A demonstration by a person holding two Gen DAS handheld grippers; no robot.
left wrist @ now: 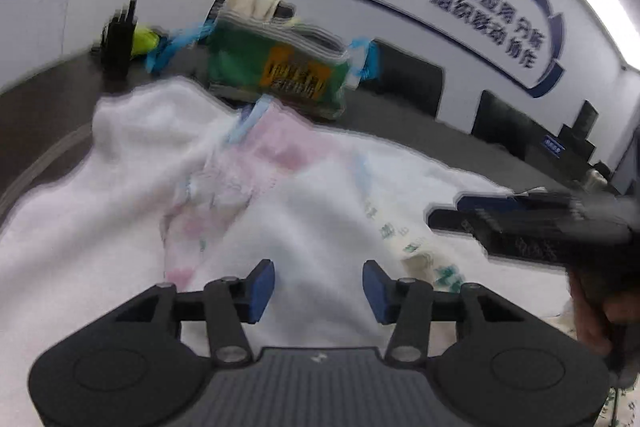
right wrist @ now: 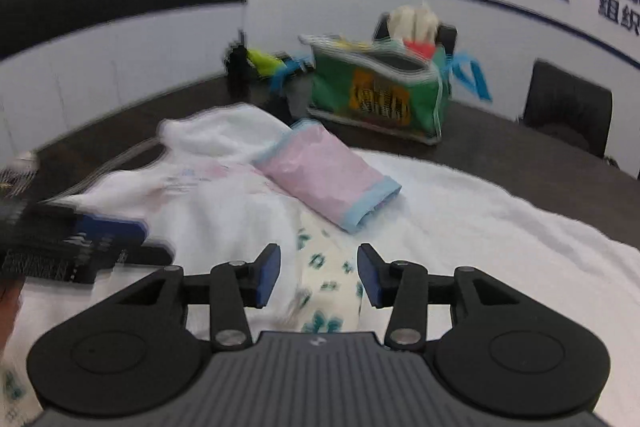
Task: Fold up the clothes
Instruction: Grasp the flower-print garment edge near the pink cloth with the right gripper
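A small white garment with pink sleeves and light-blue cuffs (right wrist: 332, 183) lies crumpled on a white cloth (right wrist: 500, 227) spread over the dark table. A cream piece with green print (right wrist: 324, 279) lies just in front of my right gripper (right wrist: 318, 275), which is open and holds nothing. My left gripper (left wrist: 319, 293) is open too, hovering over white fabric (left wrist: 312, 227) with the pink part (left wrist: 276, 147) ahead of it. The right gripper (left wrist: 520, 223) shows blurred at the right of the left wrist view; the left gripper (right wrist: 80, 243) shows blurred at the left of the right wrist view.
A green fabric bag (right wrist: 380, 95) stuffed with clothes stands at the back of the table. A black object and something yellow-green (right wrist: 260, 63) sit to its left. A dark chair (right wrist: 568, 107) stands by the white wall with blue lettering. A hand (left wrist: 600, 311) holds the right gripper.
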